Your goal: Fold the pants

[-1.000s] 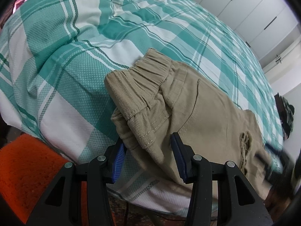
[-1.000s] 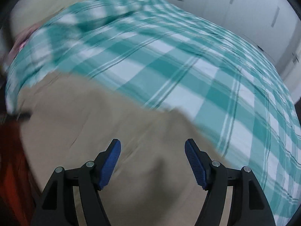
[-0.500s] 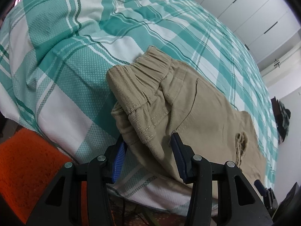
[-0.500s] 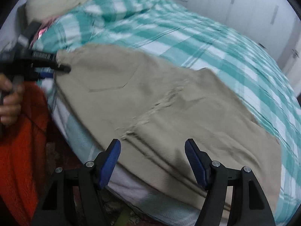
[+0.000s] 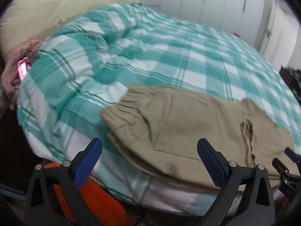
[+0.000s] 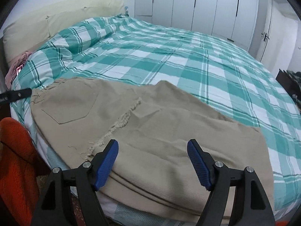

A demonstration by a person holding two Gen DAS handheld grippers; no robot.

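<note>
Khaki pants lie flat along the near edge of the bed, waistband to the left, a frayed tear in the middle. They also show in the right wrist view, back pocket at left. My left gripper is open and empty, back from the waistband end. My right gripper is open and empty, just above the leg part near the bed edge. The left gripper's tip shows at the waistband in the right wrist view; the right gripper shows at the far right in the left wrist view.
The bed has a teal and white checked cover and a cream headboard. An orange cloth hangs below the bed edge at left. A pink cloth lies by the headboard. White wardrobe doors stand behind.
My left gripper has opened wide, let go of the waistband and pulled back. My right gripper has settled lower over the pant legs, still open.
</note>
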